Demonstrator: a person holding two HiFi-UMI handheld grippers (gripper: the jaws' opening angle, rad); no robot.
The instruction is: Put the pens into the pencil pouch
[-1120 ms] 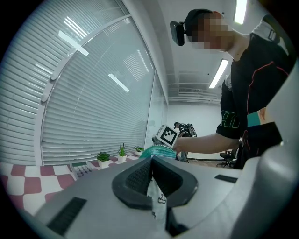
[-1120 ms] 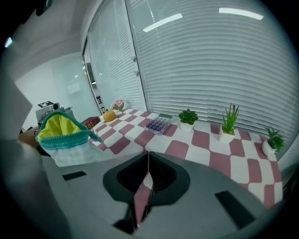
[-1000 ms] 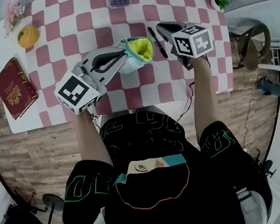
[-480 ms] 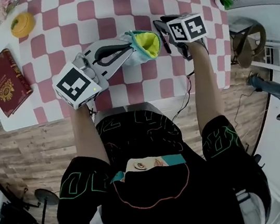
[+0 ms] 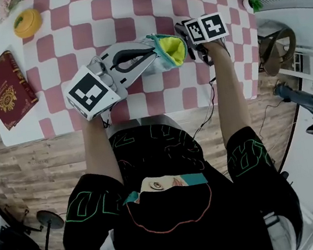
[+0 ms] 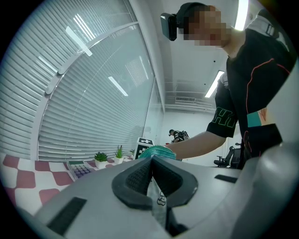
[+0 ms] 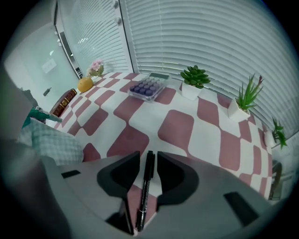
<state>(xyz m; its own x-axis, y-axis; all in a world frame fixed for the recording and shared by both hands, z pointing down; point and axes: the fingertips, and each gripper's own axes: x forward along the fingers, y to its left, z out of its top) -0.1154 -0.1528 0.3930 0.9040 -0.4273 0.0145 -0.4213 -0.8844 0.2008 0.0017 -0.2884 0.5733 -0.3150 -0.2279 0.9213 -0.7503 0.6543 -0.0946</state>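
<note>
Closest to the person, the left claw is pressed together on the side of the pouch. In the left gripper view a fold of its pale cloth is pinched flat between the pads. The pouch is held up off the checkered tabletop with its mouth gaping toward the other hand, so the yellow lining shows. I can see nothing dark inside that lining, though the bottom of the pouch is out of sight.

Just beside the mouth, the right claw points steeply down at the tabletop. Its jaws have just been opening and now stand spread, with a black pen lying lengthwise in the gap. Neither pad touches it, and it looks to be resting flat on the cloth.

So I'd say the job is barely begun. The pouch is open and waiting, and the one pen I can find is lined up but not yet gripped, lifted or dropped in. I can't tell whether more pens lie anywhere.

Farther back sit a calculator and small potted plants along the blinds. A red book lies well off to the left.
</note>
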